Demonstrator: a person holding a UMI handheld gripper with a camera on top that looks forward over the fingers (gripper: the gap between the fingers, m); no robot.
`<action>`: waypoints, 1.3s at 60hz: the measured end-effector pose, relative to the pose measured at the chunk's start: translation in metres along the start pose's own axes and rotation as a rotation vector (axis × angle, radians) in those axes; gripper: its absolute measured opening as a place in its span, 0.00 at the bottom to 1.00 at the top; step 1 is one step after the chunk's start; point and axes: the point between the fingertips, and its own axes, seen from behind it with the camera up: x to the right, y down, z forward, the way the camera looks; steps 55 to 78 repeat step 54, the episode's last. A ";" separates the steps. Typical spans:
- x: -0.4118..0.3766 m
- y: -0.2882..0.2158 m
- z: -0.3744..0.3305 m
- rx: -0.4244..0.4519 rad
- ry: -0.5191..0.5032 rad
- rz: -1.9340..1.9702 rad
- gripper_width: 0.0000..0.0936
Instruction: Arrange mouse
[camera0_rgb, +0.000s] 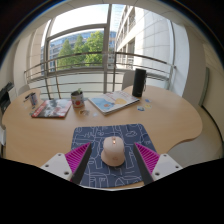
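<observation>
A pale pink-white mouse (113, 151) lies on a dark blue patterned mouse mat (111, 135) near the front edge of a round wooden table (170, 115). My gripper (112, 157) is open. Its two fingers, with pink pads (77, 158), stand at either side of the mouse. The mouse stands between them with a gap on each side and rests on the mat.
Beyond the mat lie an open book (113, 102), a mug (77, 99), a tall dark cylinder (139, 82) and a magazine (50, 108) at the left. Large windows (80, 45) with a railing stand behind the table.
</observation>
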 end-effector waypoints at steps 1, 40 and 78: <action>0.000 -0.003 -0.010 0.005 0.002 0.000 0.91; -0.008 0.030 -0.266 0.111 0.054 -0.043 0.91; -0.005 0.037 -0.272 0.099 0.057 -0.040 0.91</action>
